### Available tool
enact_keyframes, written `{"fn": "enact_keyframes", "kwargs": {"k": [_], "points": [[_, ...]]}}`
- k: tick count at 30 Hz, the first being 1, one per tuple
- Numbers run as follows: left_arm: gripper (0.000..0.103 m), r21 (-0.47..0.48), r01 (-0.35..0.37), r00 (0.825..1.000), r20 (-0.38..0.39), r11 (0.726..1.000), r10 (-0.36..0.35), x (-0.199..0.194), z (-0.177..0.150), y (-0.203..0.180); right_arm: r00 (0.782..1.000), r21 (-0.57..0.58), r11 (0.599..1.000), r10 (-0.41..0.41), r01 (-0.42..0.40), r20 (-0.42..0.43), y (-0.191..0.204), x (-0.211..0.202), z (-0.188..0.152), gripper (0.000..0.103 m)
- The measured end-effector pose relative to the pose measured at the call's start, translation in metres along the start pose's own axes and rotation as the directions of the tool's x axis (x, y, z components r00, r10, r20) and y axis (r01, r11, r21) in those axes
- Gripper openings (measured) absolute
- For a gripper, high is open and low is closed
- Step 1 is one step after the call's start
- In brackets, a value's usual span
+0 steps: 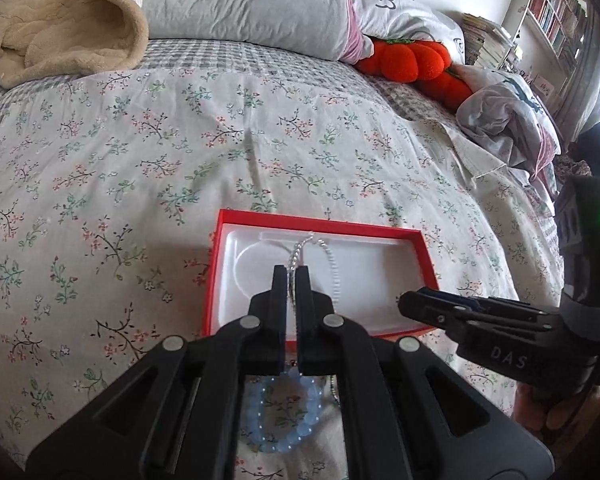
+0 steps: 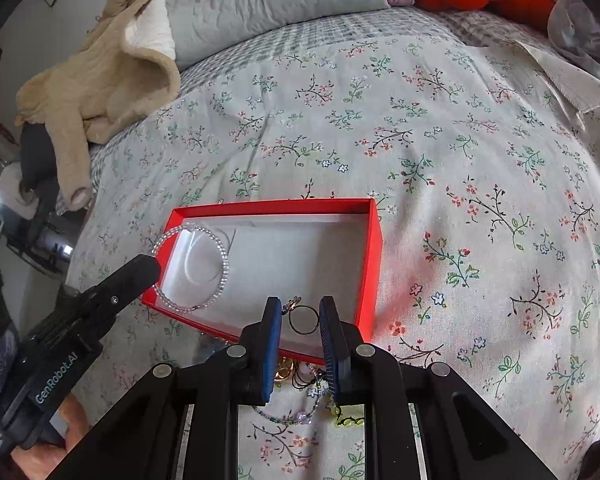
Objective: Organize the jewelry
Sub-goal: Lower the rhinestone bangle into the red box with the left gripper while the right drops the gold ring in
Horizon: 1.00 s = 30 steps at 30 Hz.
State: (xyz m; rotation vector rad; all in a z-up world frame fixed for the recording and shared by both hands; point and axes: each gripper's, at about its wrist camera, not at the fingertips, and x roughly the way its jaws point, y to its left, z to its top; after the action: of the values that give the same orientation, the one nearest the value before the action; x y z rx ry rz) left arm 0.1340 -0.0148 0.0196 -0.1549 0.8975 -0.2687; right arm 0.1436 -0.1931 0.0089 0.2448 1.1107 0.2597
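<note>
A red box (image 1: 284, 224) (image 2: 374, 256) with a white moulded liner lies on the flowered bedspread. My left gripper (image 1: 291, 270) is shut on a clear beaded bracelet (image 1: 332, 264) (image 2: 220, 252) and holds it over the box's left end. My right gripper (image 2: 299, 304) is open over the box's near edge, with a thin dark ring (image 2: 303, 320) lying between its fingers. The right gripper also shows in the left wrist view (image 1: 404, 300). A pale blue bead bracelet (image 1: 284, 412) lies on the bed under my left gripper. More small jewelry (image 2: 308, 396) lies under my right gripper.
A beige blanket (image 1: 60, 20) and grey pillows (image 1: 252, 0) lie at the head of the bed. An orange plush toy (image 1: 416, 60) and crumpled bedding (image 1: 508, 128) sit at the right. Bookshelves (image 1: 556, 12) stand beyond.
</note>
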Motion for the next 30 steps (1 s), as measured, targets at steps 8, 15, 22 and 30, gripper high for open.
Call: {"fn": "enact_keyframes", "kwargs": {"k": [8, 15, 22, 30], "points": [[0.005, 0.019, -0.075, 0.997, -0.025, 0.997, 0.075, 0.009, -0.004, 0.007, 1.000, -0.016, 1.000, -0.007, 0.007, 0.000, 0.002, 0.006, 0.005, 0.020], [0.029, 0.036, -0.100, 0.995, -0.010, 0.994, 0.100, -0.001, -0.002, 0.002, 1.000, -0.035, 0.999, 0.011, -0.011, 0.007, 0.005, -0.003, 0.004, 0.021], [0.054, 0.032, -0.115, 0.993, -0.013, 0.993, 0.115, -0.020, -0.009, 0.004, 0.999, -0.057, 0.998, 0.000, 0.002, 0.032, 0.004, -0.026, -0.004, 0.026], [0.073, 0.058, -0.141, 0.987, -0.072, 0.988, 0.145, -0.027, -0.031, 0.015, 0.998, -0.076, 0.997, -0.027, 0.031, 0.056, -0.009, -0.047, -0.027, 0.062]]}}
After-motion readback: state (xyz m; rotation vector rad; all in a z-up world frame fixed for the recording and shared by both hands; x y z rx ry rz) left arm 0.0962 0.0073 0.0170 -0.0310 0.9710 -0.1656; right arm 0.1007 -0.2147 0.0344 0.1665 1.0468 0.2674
